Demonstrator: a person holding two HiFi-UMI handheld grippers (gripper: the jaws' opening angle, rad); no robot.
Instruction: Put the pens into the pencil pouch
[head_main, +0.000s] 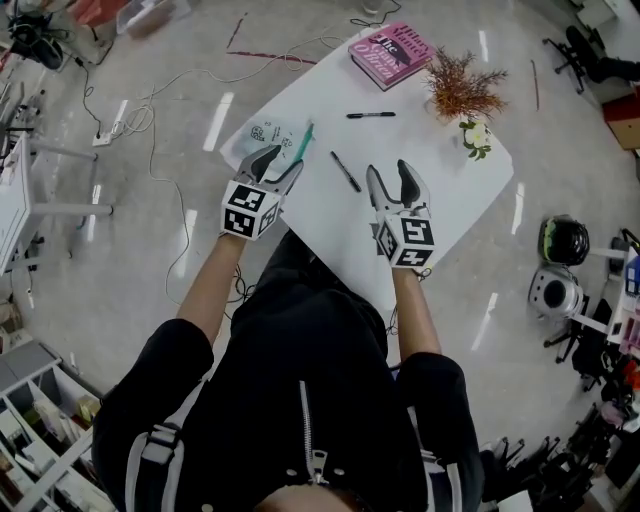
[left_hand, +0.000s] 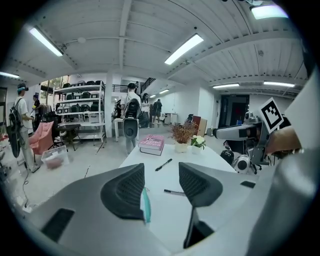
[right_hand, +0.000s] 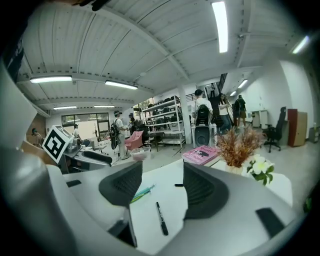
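Left hand-held gripper (head_main: 280, 160): jaws apart and gripping nothing; it hangs over the desk's left corner, above the pencil pouch.
Right hand-held gripper (head_main: 388, 175): jaws apart, holding nothing, over the middle of the desk near its front edge.
Pencil pouch (head_main: 268, 135): lies flat at the left corner, close to the edge. Its teal zip strip (left_hand: 145, 205) shows just beside the left gripper's left jaw.
Near pen (head_main: 345, 171): black, flat on the desk between the two grippers. In the right gripper view it lies in line with the gap between the jaws (right_hand: 161, 218), beyond them and apart from both pads.
Far pen (head_main: 370, 115): black, further in and well apart from the near pen, in front of the book.
Desk (head_main: 440, 215): white, set cornerwise to the person, one corner pointing at the body. There is a bare surface round both pens and along the right side.
Far edge: pink book (head_main: 390, 53), dried plant (head_main: 462, 88) and white flowers (head_main: 476, 137) fill the far corner.
Floor (head_main: 180, 60): cables (head_main: 150, 120) trail at the left, beyond the pouch's edge.
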